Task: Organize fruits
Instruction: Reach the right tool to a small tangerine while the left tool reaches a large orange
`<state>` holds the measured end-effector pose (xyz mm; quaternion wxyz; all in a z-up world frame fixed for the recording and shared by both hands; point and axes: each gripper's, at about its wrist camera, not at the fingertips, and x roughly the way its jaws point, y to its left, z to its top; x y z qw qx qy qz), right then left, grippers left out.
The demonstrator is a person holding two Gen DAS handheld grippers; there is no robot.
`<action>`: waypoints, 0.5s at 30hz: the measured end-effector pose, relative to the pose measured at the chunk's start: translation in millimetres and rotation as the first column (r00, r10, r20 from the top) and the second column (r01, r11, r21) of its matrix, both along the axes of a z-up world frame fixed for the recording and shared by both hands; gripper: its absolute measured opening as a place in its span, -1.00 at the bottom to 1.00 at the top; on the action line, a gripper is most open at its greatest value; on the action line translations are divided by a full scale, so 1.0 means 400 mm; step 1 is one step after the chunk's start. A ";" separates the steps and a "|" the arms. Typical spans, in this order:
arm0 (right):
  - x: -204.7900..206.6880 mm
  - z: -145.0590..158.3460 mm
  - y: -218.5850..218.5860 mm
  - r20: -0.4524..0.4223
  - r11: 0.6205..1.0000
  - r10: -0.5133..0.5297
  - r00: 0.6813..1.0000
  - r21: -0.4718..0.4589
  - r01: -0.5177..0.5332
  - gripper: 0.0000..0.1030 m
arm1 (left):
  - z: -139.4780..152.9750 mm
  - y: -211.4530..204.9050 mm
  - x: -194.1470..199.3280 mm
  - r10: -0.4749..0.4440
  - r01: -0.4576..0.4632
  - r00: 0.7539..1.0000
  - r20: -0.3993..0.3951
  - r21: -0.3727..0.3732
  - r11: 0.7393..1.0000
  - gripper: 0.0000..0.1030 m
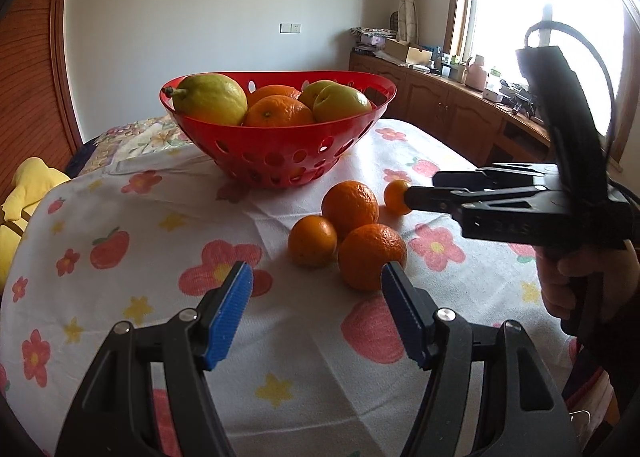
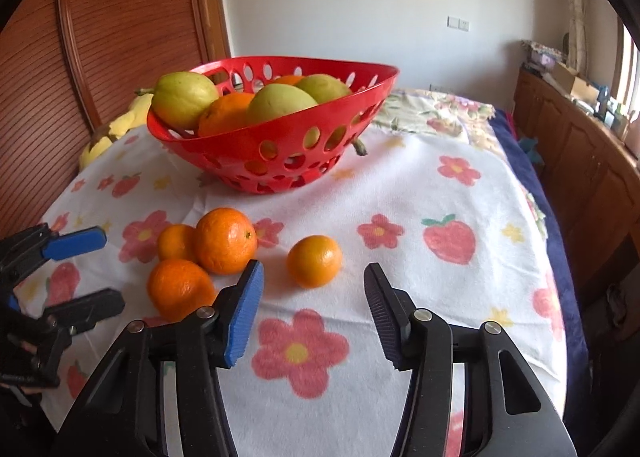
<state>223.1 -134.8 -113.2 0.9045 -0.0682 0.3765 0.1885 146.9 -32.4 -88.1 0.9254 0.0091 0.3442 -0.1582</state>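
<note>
A red perforated basket at the back of the table holds yellow-green fruits and oranges. In front of it, three oranges lie bunched together on the flowered cloth. A smaller orange lies apart from them. My right gripper is open, with the small orange just ahead between its fingertips and untouched by the pads. My left gripper is open and holds nothing. Its right finger is close to the nearest orange.
A white cloth printed with flowers and strawberries covers the table. A yellow soft toy sits past the left edge. Wooden cabinets line the right side under a bright window. A person's hand grips the right gripper's handle.
</note>
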 end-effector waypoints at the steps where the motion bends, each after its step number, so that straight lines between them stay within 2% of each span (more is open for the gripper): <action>1: 0.005 -0.002 0.002 -0.005 1.000 0.002 1.000 0.002 -0.002 -0.02 | -0.002 0.000 0.000 0.000 0.000 1.000 -0.004 0.002 1.000 0.31; 10: 0.057 -0.034 0.004 -0.089 1.000 0.005 0.996 0.016 -0.004 -0.08 | -0.001 -0.010 0.007 0.000 0.000 1.000 -0.006 0.015 1.000 0.31; 13: 0.070 -0.045 0.005 -0.118 1.000 0.005 0.993 0.027 -0.002 -0.19 | 0.001 -0.016 0.010 -0.004 0.004 1.000 -0.006 0.015 1.000 0.30; 15: 0.068 -0.049 0.008 -0.118 1.000 0.008 0.993 0.015 -0.006 -0.32 | 0.004 -0.022 0.008 -0.011 0.011 1.000 -0.004 0.018 1.000 0.30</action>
